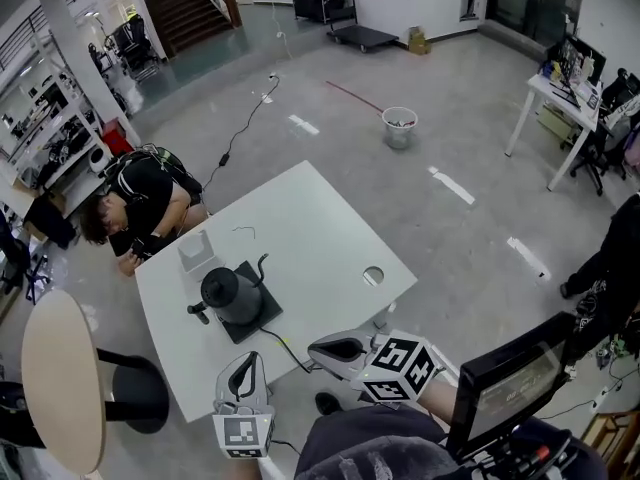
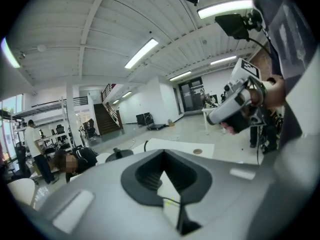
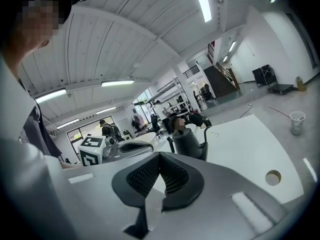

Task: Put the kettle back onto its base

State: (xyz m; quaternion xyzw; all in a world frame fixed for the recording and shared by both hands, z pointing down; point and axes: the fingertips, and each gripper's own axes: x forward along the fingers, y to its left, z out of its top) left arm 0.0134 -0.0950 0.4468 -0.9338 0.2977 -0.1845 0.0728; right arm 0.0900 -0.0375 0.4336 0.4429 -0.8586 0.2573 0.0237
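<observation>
Two grippers are hovering at the bottom of the frame, the left gripper (image 1: 247,360) and the right gripper (image 1: 320,348) each with jaws pressed together, holding nothing. At centre left, one dark grey gooseneck kettle (image 1: 230,293) is sitting on its one square black base (image 1: 264,320) on the white bench (image 1: 320,228).

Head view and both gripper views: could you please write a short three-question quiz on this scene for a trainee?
1. True or false: the kettle sits on its black base.
2. What is between the jaws of the left gripper? A: the kettle's handle. B: nothing. C: a cup.
3. Fill the gap: in the head view, the round hole in the table lies to the kettle's ____.

Key: 1 true; 2 B; 3 right.
</observation>
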